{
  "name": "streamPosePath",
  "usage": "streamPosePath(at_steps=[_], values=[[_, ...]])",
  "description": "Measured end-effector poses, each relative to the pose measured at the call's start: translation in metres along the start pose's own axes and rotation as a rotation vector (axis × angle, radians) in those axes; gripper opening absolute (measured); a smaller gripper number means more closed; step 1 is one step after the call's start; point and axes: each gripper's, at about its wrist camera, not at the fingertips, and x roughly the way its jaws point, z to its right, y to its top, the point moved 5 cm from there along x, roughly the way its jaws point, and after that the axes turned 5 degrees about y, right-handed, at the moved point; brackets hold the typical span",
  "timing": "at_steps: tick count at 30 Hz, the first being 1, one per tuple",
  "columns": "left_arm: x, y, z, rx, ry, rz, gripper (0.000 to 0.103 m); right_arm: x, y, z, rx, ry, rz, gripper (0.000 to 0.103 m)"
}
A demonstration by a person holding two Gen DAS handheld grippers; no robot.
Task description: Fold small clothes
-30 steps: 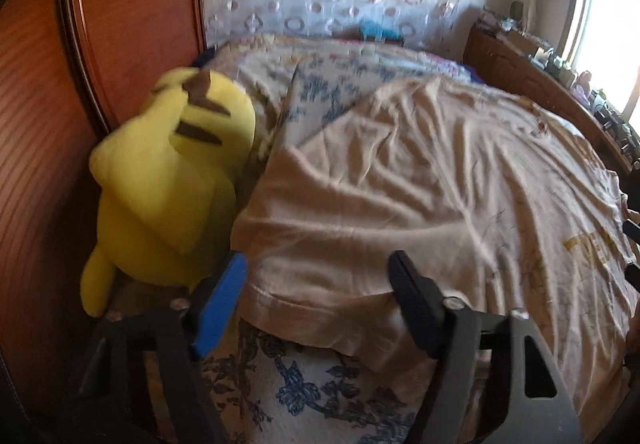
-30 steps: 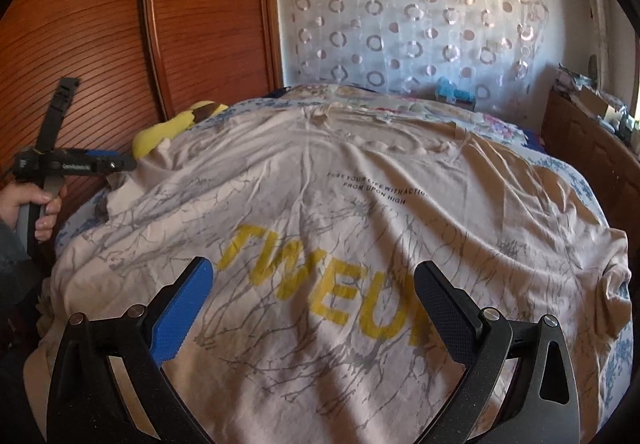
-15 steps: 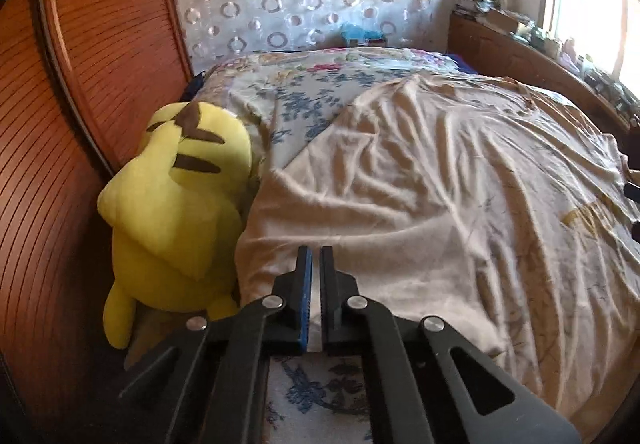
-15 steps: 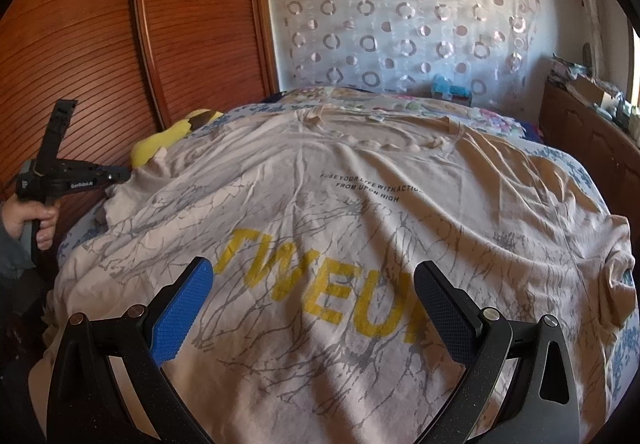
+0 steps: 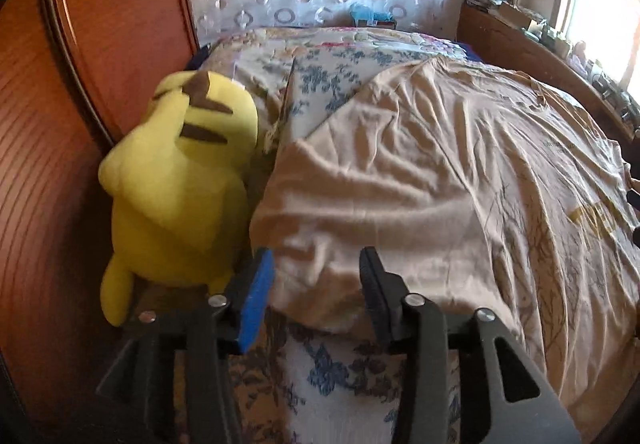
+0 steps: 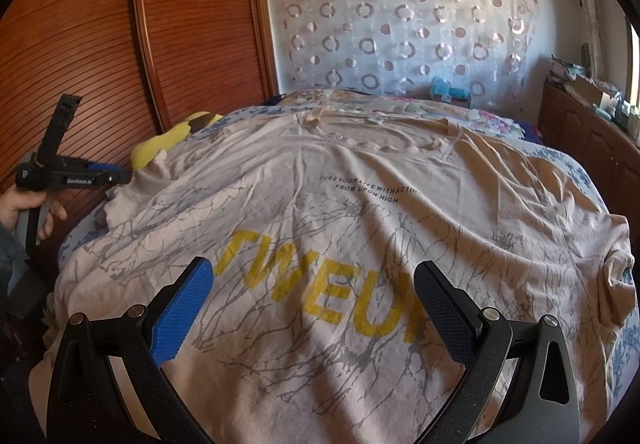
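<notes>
Right wrist view: slogan tee spread on the bed

We read "FROM UPON HIGH" and yellow "TWEU" on the beige T-shirt (image 6: 360, 228), flat on the floral bedspread (image 5: 340, 376). Our right gripper (image 6: 316, 312) gapes empty at 6 o'clock. Our left gripper (image 5: 316, 292), at 9 o'clock, is opening astride the sleeve hem.

My left tongs (image 5: 316, 284) point steeply down, jaws opening with nothing pinched between them. My left hand (image 6: 28, 206) grips their handle at nine o'clock in the right view. My right tongs (image 6: 312, 304) stand wide apart, empty.
</notes>
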Motion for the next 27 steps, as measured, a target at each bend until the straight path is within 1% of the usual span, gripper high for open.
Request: streamPosePath(at_steps=[2, 6, 7, 8, 9, 10, 12, 13, 16, 18, 20, 23, 27], values=[[0.004, -0.005, 0.002, 0.001, -0.014, -0.018, 0.045, 0.0, 0.0, 0.0, 0.0, 0.001, -0.001, 0.102], [0.003, -0.008, 0.0, -0.037, -0.027, 0.001, 0.045, 0.0, 0.0, 0.0, 0.0, 0.001, 0.0, 0.102], [0.002, -0.008, 0.002, -0.022, -0.019, 0.013, 0.044, -0.001, 0.0, 0.001, 0.0, 0.0, 0.0, 0.102], [0.001, -0.008, 0.005, 0.002, -0.011, 0.024, 0.04, 0.0, 0.0, 0.0, 0.0, 0.001, 0.0, 0.102], [-0.001, -0.008, 0.007, 0.031, 0.005, 0.036, 0.021, 0.0, 0.0, 0.0, 0.001, 0.001, -0.001, 0.102], [-0.002, -0.008, 0.008, 0.041, 0.004, 0.032, 0.007, 0.0, -0.001, 0.0, 0.001, 0.001, -0.001, 0.102], [-0.005, -0.007, 0.009, 0.063, 0.03, 0.04, 0.002, 0.0, -0.001, 0.0, 0.0, 0.001, 0.0, 0.102], [-0.007, -0.007, 0.011, 0.076, 0.044, 0.05, 0.002, 0.0, -0.001, 0.0, 0.0, 0.001, -0.001, 0.102], [-0.021, -0.001, 0.01, 0.062, 0.067, 0.1, 0.001, 0.0, -0.001, 0.001, 0.001, 0.001, 0.001, 0.102], [-0.034, 0.005, 0.013, 0.061, 0.056, 0.139, 0.001, 0.0, -0.001, 0.001, 0.002, 0.002, 0.0, 0.102], [-0.044, 0.012, 0.022, 0.082, 0.04, 0.162, 0.001, 0.0, -0.001, 0.001, 0.001, 0.002, -0.001, 0.102], [-0.052, 0.025, 0.036, 0.108, 0.021, 0.189, 0.0, 0.0, -0.001, 0.001, 0.0, 0.001, 0.001, 0.102], [-0.063, 0.049, 0.061, 0.138, -0.025, 0.225, 0.001, 0.0, -0.001, 0.001, 0.002, 0.002, 0.0, 0.102]])
